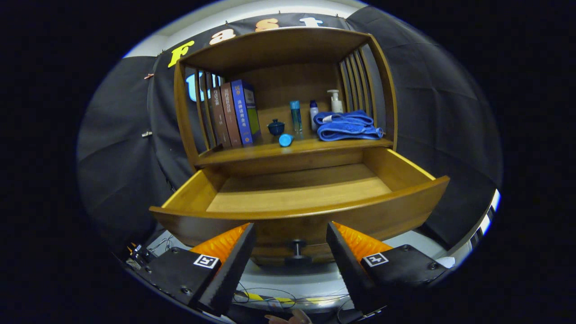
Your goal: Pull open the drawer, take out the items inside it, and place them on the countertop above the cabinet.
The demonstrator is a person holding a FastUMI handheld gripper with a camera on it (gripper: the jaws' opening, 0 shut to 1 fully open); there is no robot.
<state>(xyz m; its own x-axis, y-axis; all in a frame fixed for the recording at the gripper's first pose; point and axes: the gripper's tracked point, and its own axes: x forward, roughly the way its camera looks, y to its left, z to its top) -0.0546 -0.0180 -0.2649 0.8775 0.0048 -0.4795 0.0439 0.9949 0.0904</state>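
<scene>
Tool [290, 234] hangs released before the pulled-out drawer [297, 198], fingers either side of its knob [297, 248]; a small blue item [285, 140] lies tipped on the worktop [252, 152], too small to identify.

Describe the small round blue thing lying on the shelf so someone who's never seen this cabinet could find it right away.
Start at the wooden cabinet, whose drawer stands pulled out beyond the open gripper. On the countertop above it, look between the upright books and the folded blue towel. The light blue cap-like piece lies at the front edge; its neighbours, the dark lidded cup and bottles, stand upright.
</scene>
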